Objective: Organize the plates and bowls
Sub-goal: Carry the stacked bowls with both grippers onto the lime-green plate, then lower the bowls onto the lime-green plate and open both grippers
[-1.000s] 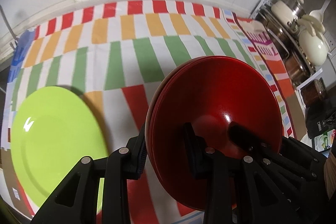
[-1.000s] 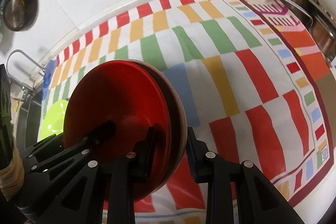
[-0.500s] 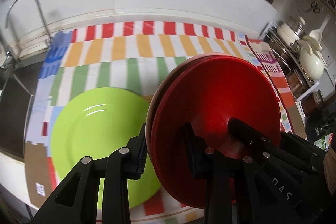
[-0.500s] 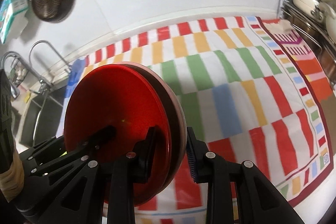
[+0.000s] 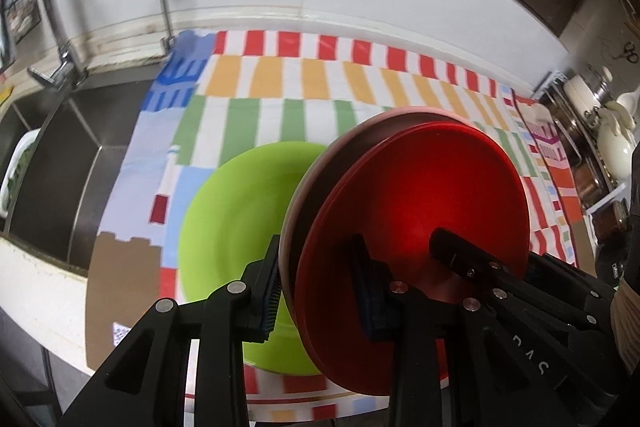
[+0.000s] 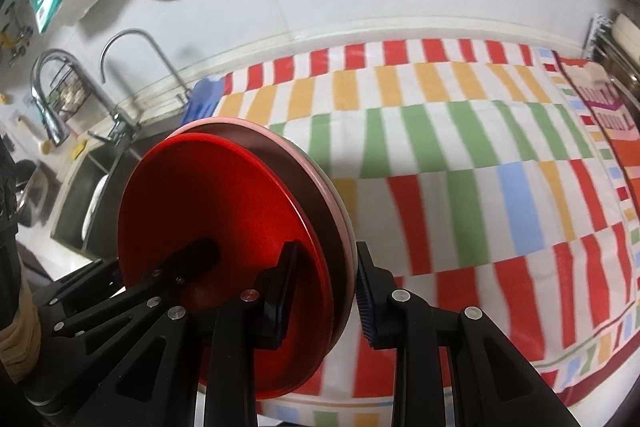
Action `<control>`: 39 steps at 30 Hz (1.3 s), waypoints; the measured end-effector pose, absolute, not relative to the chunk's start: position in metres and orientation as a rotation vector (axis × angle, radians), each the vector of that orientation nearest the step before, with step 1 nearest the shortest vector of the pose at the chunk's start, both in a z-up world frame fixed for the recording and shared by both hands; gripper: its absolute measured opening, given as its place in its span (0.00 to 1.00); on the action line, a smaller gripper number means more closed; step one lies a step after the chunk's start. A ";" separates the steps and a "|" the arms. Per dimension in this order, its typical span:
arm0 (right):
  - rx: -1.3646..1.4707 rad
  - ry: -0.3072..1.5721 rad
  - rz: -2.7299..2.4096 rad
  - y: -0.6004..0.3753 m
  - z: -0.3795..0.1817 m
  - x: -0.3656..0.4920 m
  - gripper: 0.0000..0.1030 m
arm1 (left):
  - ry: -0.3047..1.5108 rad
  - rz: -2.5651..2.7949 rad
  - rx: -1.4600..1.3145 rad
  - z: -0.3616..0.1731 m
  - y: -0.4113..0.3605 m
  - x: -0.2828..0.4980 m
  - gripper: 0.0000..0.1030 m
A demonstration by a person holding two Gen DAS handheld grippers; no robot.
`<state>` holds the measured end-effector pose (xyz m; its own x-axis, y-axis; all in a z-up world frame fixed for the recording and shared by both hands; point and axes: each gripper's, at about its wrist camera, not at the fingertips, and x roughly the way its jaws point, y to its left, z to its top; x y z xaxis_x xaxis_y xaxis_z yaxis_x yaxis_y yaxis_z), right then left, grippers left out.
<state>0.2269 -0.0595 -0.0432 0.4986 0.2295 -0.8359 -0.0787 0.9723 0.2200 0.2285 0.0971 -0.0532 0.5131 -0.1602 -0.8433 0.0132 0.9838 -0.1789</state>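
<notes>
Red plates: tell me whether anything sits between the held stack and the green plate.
Nothing visible does. Both grippers clamp the red plates with a pink plate behind; the green plate lies bare on the striped cloth, partly hidden by the stack.

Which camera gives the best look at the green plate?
The left wrist view: the green plate lies on the striped cloth, partly behind the red plates. In the right wrist view it is hidden.

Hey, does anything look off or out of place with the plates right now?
Nothing spilled or broken. The red plate and pink plate are stacked with rims offset, clamped by the left claw and right claw. The green plate lies flat.
</notes>
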 end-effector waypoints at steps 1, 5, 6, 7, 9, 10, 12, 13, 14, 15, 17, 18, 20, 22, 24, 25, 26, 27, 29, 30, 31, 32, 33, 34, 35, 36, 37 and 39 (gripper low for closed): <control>0.160 1.040 0.195 -0.056 -0.045 0.227 0.28 | 1.038 -0.096 -0.161 -0.056 0.103 0.228 0.30; 0.159 1.081 0.222 -0.037 -0.057 0.230 0.28 | 1.072 -0.075 -0.175 -0.068 0.117 0.229 0.30; 0.159 1.090 0.227 -0.033 -0.059 0.231 0.28 | 1.080 -0.071 -0.177 -0.071 0.121 0.230 0.30; 0.159 1.101 0.231 -0.029 -0.063 0.233 0.28 | 1.089 -0.066 -0.179 -0.075 0.124 0.231 0.30; 0.161 1.122 0.237 -0.023 -0.069 0.236 0.28 | 1.102 -0.060 -0.178 -0.080 0.127 0.233 0.30; 0.162 1.135 0.242 -0.019 -0.073 0.238 0.28 | 1.113 -0.057 -0.177 -0.083 0.129 0.235 0.30; 0.166 1.154 0.245 -0.015 -0.080 0.242 0.28 | 1.129 -0.055 -0.177 -0.089 0.131 0.238 0.30; 0.167 1.165 0.245 -0.013 -0.084 0.243 0.28 | 1.139 -0.055 -0.178 -0.092 0.133 0.240 0.30; 0.169 1.175 0.245 -0.013 -0.087 0.244 0.28 | 1.149 -0.054 -0.179 -0.096 0.134 0.242 0.30; 0.172 1.186 0.246 -0.012 -0.090 0.246 0.28 | 1.158 -0.055 -0.178 -0.099 0.134 0.244 0.30; 0.175 1.207 0.242 -0.010 -0.097 0.249 0.28 | 1.170 -0.055 -0.178 -0.102 0.135 0.247 0.30; 0.175 1.214 0.242 -0.009 -0.099 0.250 0.28 | 1.175 -0.055 -0.178 -0.104 0.135 0.249 0.30; 0.180 1.230 0.240 -0.008 -0.103 0.253 0.28 | 1.185 -0.055 -0.179 -0.106 0.136 0.251 0.30; 0.187 1.245 0.238 -0.007 -0.108 0.257 0.28 | 1.183 -0.055 -0.178 -0.107 0.137 0.253 0.30; 0.190 1.252 0.238 -0.007 -0.110 0.259 0.28 | 1.186 -0.057 -0.182 -0.108 0.138 0.256 0.30; 0.189 1.252 0.238 -0.006 -0.110 0.260 0.28 | 1.186 -0.057 -0.182 -0.109 0.138 0.257 0.30; 0.189 1.254 0.238 -0.006 -0.110 0.261 0.28 | 1.189 -0.059 -0.184 -0.109 0.138 0.258 0.30; 0.190 1.255 0.238 -0.005 -0.111 0.262 0.28 | 1.191 -0.061 -0.187 -0.110 0.139 0.259 0.30; 0.189 1.256 0.239 -0.005 -0.111 0.264 0.29 | 1.198 -0.070 -0.198 -0.112 0.141 0.263 0.30; 0.190 1.257 0.239 -0.005 -0.112 0.265 0.29 | 1.200 -0.071 -0.201 -0.113 0.142 0.264 0.30; 0.191 1.259 0.238 -0.005 -0.113 0.266 0.29 | 1.203 -0.072 -0.205 -0.114 0.142 0.266 0.30; 0.190 1.257 0.238 -0.005 -0.113 0.267 0.29 | 1.202 -0.072 -0.204 -0.114 0.143 0.267 0.30; 0.185 1.251 0.240 -0.005 -0.112 0.267 0.29 | 1.198 -0.071 -0.201 -0.115 0.143 0.267 0.30; 0.179 1.248 0.242 -0.005 -0.112 0.268 0.29 | 1.193 -0.072 -0.198 -0.114 0.143 0.268 0.30; 0.175 1.245 0.242 -0.004 -0.112 0.268 0.29 | 1.184 -0.078 -0.196 -0.113 0.143 0.268 0.30; 0.171 1.238 0.243 -0.004 -0.111 0.268 0.29 | 1.174 -0.079 -0.191 -0.112 0.143 0.268 0.31; 0.166 1.229 0.244 -0.004 -0.110 0.268 0.29 | 1.166 -0.076 -0.182 -0.111 0.144 0.268 0.32; 0.163 1.223 0.241 -0.003 -0.111 0.269 0.29 | 1.144 -0.064 -0.158 -0.107 0.144 0.266 0.37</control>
<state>0.2687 -0.0031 -0.1106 0.3203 0.2700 -0.9080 -0.0953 0.9628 0.2527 0.2659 0.1439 -0.1066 0.4133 -0.1316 -0.9010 -0.0297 0.9870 -0.1578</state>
